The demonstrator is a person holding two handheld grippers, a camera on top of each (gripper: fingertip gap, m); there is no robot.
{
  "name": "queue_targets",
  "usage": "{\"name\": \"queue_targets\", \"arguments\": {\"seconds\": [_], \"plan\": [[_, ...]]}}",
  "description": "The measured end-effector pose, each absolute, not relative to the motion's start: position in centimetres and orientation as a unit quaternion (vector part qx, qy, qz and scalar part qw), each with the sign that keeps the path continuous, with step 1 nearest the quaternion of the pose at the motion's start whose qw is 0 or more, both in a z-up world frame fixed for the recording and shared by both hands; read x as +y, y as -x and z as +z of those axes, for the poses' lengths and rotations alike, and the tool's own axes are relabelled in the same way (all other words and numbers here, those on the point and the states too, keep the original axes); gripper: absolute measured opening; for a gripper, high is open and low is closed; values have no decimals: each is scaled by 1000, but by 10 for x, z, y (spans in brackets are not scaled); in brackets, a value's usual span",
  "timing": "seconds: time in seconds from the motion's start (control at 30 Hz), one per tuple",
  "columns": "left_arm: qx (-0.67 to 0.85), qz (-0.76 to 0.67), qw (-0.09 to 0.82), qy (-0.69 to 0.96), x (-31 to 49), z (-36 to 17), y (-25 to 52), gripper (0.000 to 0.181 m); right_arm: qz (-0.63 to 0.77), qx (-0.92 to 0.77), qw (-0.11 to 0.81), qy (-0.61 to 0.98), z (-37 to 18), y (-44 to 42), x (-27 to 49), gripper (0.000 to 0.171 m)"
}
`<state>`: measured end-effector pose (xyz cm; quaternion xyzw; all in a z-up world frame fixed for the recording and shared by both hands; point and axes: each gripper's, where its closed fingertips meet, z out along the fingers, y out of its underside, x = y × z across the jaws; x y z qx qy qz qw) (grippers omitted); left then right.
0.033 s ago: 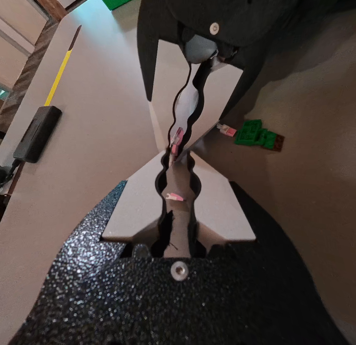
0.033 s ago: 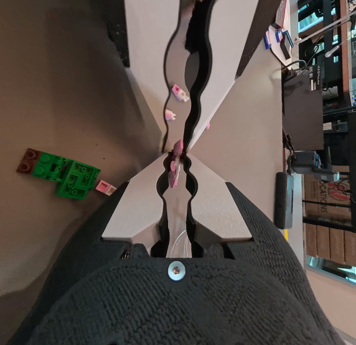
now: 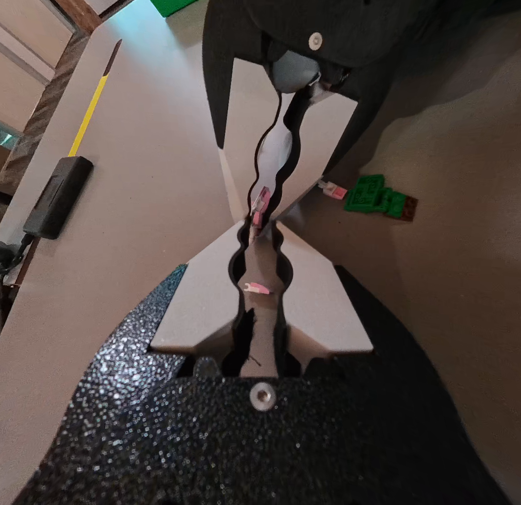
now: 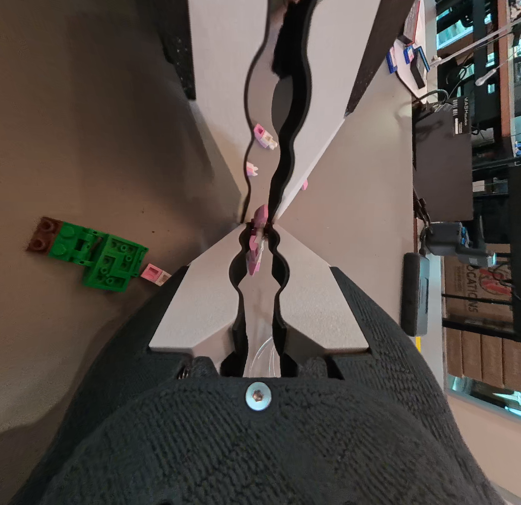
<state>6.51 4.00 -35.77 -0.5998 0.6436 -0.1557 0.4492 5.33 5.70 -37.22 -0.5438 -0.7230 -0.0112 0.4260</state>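
Note:
My two grippers meet tip to tip above a pale table. My left gripper (image 3: 260,226) is shut on a small pink brick piece (image 3: 257,218). My right gripper (image 4: 258,228) is shut on a pink and white piece (image 4: 255,251) that touches the left one's pink piece (image 4: 261,213). In the left wrist view the right gripper comes in from the top, with its piece (image 3: 263,199) between its fingers. A loose pink piece (image 3: 258,288) lies on the table under my left fingers. Small pink and white pieces (image 4: 265,136) lie beyond the tips.
A green brick assembly with a brown end (image 3: 377,198) lies on the table, also in the right wrist view (image 4: 95,257), with a pink and white brick (image 4: 153,274) beside it. A black device (image 3: 57,198), a yellow strip (image 3: 87,119) and a black box (image 4: 442,167) sit near the edge. My left and right fingertips are right by each other.

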Motion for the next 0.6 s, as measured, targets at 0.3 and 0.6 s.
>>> {"name": "queue_targets", "arguments": {"seconds": [0.3,0.6], "plan": [[631,-190,469,588,38,-345,-67,13,-13,-726,428,538,-372,-54,56,10],[633,-171,483,580,39,-342,-68,3,62,-703,445,551,-361,-51,52,13]]}}
